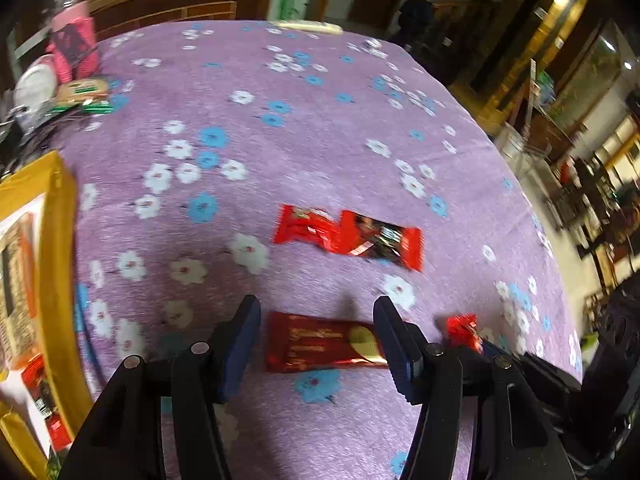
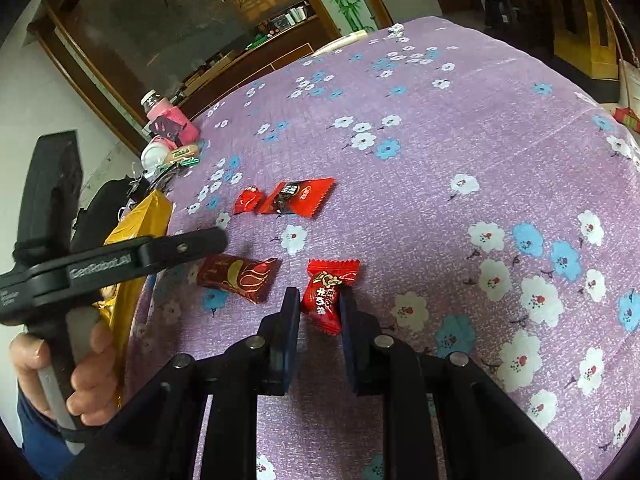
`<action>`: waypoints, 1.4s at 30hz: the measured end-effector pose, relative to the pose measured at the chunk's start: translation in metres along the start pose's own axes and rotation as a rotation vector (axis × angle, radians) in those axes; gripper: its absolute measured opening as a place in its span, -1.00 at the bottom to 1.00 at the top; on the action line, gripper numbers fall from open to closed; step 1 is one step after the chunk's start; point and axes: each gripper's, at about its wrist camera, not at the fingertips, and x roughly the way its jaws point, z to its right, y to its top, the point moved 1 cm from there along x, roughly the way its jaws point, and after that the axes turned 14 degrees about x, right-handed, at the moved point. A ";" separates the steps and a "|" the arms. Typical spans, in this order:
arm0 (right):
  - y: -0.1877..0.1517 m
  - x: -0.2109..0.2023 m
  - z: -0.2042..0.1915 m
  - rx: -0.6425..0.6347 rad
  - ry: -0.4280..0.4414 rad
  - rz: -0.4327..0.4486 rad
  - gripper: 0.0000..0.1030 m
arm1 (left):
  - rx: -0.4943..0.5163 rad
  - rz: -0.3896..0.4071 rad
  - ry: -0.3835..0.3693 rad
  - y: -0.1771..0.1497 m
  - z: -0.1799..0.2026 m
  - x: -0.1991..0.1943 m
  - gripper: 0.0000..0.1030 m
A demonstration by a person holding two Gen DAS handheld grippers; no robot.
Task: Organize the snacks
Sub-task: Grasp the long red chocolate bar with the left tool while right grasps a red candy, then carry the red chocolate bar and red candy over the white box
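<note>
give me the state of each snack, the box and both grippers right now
left gripper: open, straddling the dark red bar
dark red bar: flat on the cloth, not gripped
right gripper: shut on the red candy
red candy: pinched between the pads
two red packets: lying loose on the cloth
yellow box: open, snacks inside

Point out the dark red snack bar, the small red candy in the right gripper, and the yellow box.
dark red snack bar (image 1: 320,342), left wrist view, wrapper middle.
small red candy (image 2: 325,294), right wrist view, printed front.
yellow box (image 1: 60,264), left wrist view, side wall.
</note>
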 end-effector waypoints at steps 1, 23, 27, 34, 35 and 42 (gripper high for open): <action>-0.001 0.000 0.000 0.001 0.000 0.002 -0.64 | 0.021 -0.022 -0.017 -0.003 0.005 0.002 0.20; 0.000 -0.007 0.002 0.008 -0.007 0.031 -0.64 | 0.308 0.011 0.101 -0.010 0.030 0.009 0.43; 0.000 -0.006 0.002 0.011 -0.006 0.030 -0.64 | 0.367 -0.046 0.063 -0.021 0.041 0.010 0.47; 0.000 -0.007 0.002 0.007 -0.003 0.035 -0.64 | 0.305 -0.008 0.099 -0.024 0.045 0.005 -0.04; 0.000 -0.007 0.002 0.010 -0.003 0.036 -0.64 | 0.289 -0.001 0.109 -0.023 0.043 0.005 -0.23; -0.001 -0.009 0.001 0.005 0.003 0.042 -0.64 | 0.211 0.065 0.148 -0.040 0.043 -0.004 -0.48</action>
